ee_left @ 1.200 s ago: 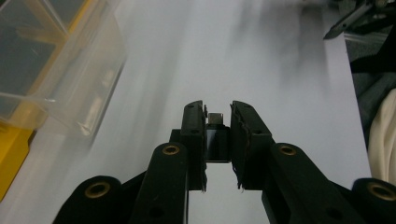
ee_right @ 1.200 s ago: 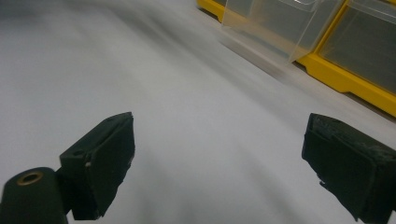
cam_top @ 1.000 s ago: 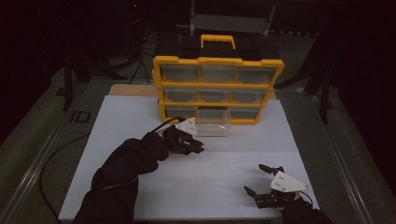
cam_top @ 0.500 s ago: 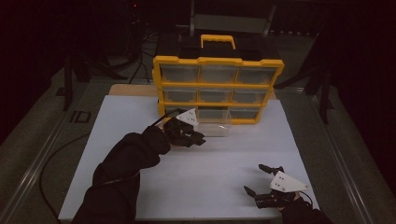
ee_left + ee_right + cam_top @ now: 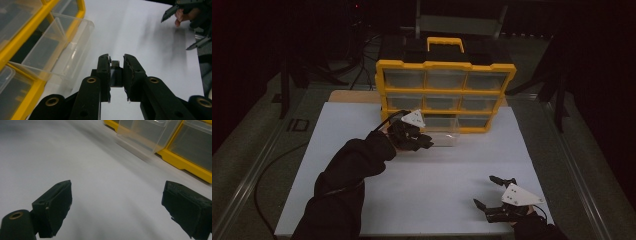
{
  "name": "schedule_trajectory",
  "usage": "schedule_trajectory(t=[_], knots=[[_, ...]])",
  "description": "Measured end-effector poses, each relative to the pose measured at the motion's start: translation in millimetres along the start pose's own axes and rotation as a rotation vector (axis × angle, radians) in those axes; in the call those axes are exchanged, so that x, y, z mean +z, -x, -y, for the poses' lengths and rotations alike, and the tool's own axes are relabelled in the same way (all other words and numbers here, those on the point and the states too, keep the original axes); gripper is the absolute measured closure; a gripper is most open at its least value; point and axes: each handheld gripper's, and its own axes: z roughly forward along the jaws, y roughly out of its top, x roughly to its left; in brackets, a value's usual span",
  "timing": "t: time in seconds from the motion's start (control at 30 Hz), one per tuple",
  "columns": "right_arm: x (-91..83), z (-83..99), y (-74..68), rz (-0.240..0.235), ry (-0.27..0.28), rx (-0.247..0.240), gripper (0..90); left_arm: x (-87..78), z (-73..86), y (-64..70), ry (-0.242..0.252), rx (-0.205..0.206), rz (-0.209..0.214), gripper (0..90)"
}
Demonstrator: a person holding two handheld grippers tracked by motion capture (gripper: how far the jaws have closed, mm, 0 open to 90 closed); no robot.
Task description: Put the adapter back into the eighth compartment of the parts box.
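Note:
My left gripper hovers beside the clear drawer that is pulled out of the yellow organizer's bottom row. In the left gripper view its jaws are shut on a small dark block, with the open drawer just to the left of them. Near the mat's front right corner, my right gripper rests low with its jaws wide apart. Nothing lies between those jaws, and the drawer is far ahead of them.
The white mat covers the table under both grippers. The organizer has three rows of clear drawers and a handle on top. A cable runs off the left edge. The right hand's gripper appears far off in the left gripper view.
My left gripper has moved a little farther from me, toward the pulled-out drawer, still holding the block. The right gripper has stayed where it was.

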Motion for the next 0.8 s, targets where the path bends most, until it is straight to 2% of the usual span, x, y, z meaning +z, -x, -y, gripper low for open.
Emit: schedule_trajectory(t=[0.2,0.5,0.8], knots=[[0.2,0.1,0.0,-0.002,0.0,0.001,9.5,1.4,-7.5,0.3,-0.003,0.001,-0.016,75.6],[0.2,-0.1,-0.1,-0.002,-0.001,-0.006,9.4,-0.1,-16.6,-0.9,0.032,-0.015,-0.033,75.6],[0.0,-0.3,-0.1,-0.002,0.002,-0.003,9.4,-1.3,-21.3,-3.2,0.065,-0.036,-0.08,75.6]])
